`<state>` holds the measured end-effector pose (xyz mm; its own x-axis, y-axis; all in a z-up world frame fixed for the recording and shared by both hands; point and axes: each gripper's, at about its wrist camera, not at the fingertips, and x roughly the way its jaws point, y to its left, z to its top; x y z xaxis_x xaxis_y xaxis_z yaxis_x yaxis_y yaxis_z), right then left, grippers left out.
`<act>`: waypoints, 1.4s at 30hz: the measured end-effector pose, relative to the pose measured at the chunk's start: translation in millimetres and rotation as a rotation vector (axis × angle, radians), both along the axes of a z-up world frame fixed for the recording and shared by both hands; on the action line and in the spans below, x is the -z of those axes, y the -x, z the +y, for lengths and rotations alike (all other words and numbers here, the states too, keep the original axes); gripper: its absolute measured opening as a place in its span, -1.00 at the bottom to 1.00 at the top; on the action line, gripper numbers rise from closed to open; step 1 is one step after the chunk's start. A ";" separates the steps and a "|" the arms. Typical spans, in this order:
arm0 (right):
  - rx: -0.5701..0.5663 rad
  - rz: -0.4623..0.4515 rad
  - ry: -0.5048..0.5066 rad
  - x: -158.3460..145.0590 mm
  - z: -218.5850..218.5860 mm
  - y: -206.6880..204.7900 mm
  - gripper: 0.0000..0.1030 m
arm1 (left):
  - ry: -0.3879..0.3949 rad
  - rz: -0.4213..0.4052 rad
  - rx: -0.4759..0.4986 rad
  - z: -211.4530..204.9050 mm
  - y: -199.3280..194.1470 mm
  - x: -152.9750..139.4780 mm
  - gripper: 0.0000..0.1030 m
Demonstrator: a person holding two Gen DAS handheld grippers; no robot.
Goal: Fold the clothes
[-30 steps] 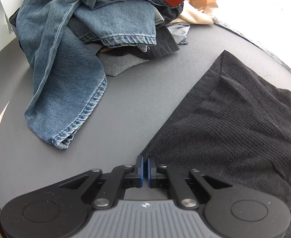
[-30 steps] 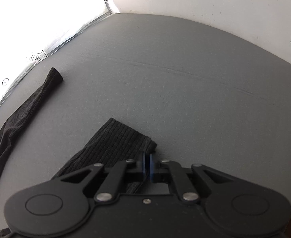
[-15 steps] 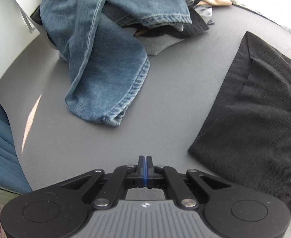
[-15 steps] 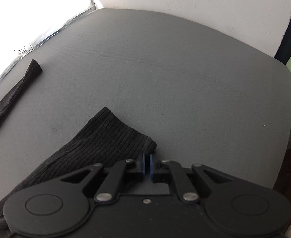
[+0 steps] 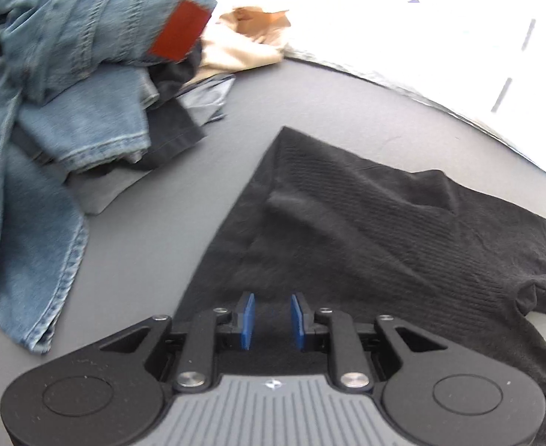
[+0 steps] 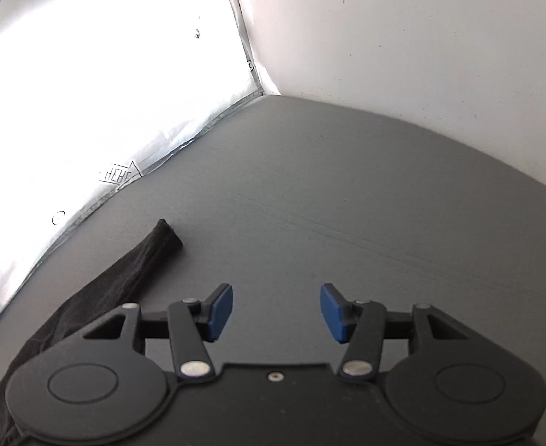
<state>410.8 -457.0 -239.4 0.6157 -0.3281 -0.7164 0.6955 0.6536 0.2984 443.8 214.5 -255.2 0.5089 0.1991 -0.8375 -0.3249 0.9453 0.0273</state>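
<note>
A black ribbed knit garment [image 5: 365, 230] lies spread flat on the grey table [image 5: 284, 96]. My left gripper [image 5: 272, 319] is open and empty, its blue pads just above the garment's near edge. In the right wrist view my right gripper [image 6: 275, 312] is open wide and empty over bare grey table [image 6: 347, 193]. One black sleeve [image 6: 139, 260] of the garment stretches away at the left of that gripper, apart from the fingers.
A heap of unfolded clothes, blue jeans [image 5: 61, 85] with a red-brown patch, dark and beige pieces, sits at the table's far left. A bright silvery sheet [image 6: 87, 111] borders the table's far side. A white wall [image 6: 421, 37] stands at the right.
Both grippers have opened. The right one let go of the ribbed cuff it held and rose. The left one moved from the bare table onto the garment's edge.
</note>
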 end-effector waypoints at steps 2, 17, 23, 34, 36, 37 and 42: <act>-0.009 -0.060 -0.090 8.8 -6.1 -34.4 0.04 | -0.027 -0.006 0.082 -20.3 -23.5 3.7 -0.37; -0.134 0.085 -0.087 62.3 -6.1 -186.5 -0.01 | 0.020 0.011 0.117 -63.8 -85.9 38.2 -0.28; -0.313 0.054 0.112 46.7 5.2 -201.1 -0.79 | 0.000 -0.005 0.119 -65.0 -83.4 38.9 -0.21; -0.441 0.275 0.434 68.5 23.8 -217.2 -0.06 | -0.006 -0.027 0.116 -60.0 -80.2 40.9 -0.02; -0.413 0.286 0.495 61.9 35.0 -210.2 0.05 | -0.002 -0.029 0.101 -58.9 -79.6 41.2 0.02; -0.406 0.277 0.516 58.1 38.8 -205.6 0.04 | 0.003 -0.030 0.096 -58.3 -79.5 40.8 0.03; -0.344 0.209 0.574 30.7 41.2 -154.0 0.06 | 0.150 -0.054 0.015 -43.7 -70.2 27.6 0.03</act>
